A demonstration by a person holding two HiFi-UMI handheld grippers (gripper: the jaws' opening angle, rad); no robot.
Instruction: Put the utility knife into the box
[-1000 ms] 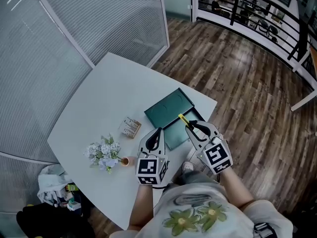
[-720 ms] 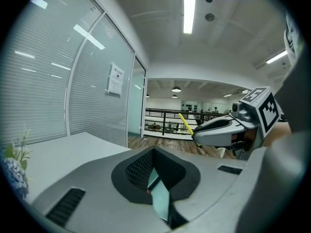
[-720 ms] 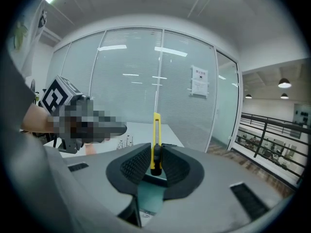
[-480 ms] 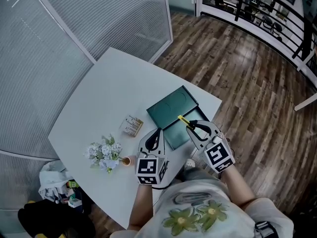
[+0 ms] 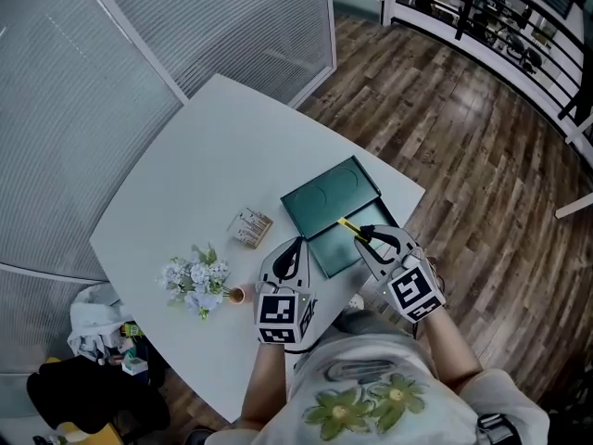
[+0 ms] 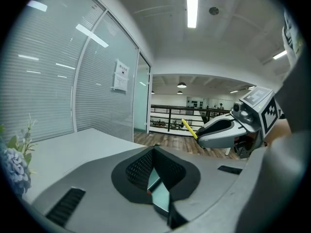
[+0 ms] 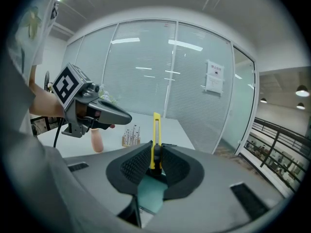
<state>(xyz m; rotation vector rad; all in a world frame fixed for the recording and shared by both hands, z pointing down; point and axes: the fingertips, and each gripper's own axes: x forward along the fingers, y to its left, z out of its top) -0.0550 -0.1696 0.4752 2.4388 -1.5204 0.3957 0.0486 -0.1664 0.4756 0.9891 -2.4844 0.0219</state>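
From overhead, the right gripper hangs above the green box on the white table. A yellow utility knife pokes out from its tips, and the left gripper sits beside the box. The left gripper view shows its own jaws pressed together, empty. Only the right gripper view shows the pads pinching the knife, with the box beneath.

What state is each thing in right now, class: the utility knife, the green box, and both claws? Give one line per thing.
right claw: shut on the utility knife.
utility knife: held over the box, not yet inside.
box: open on the table, lid apparently laid back.
left claw: shut, nothing between its jaws.
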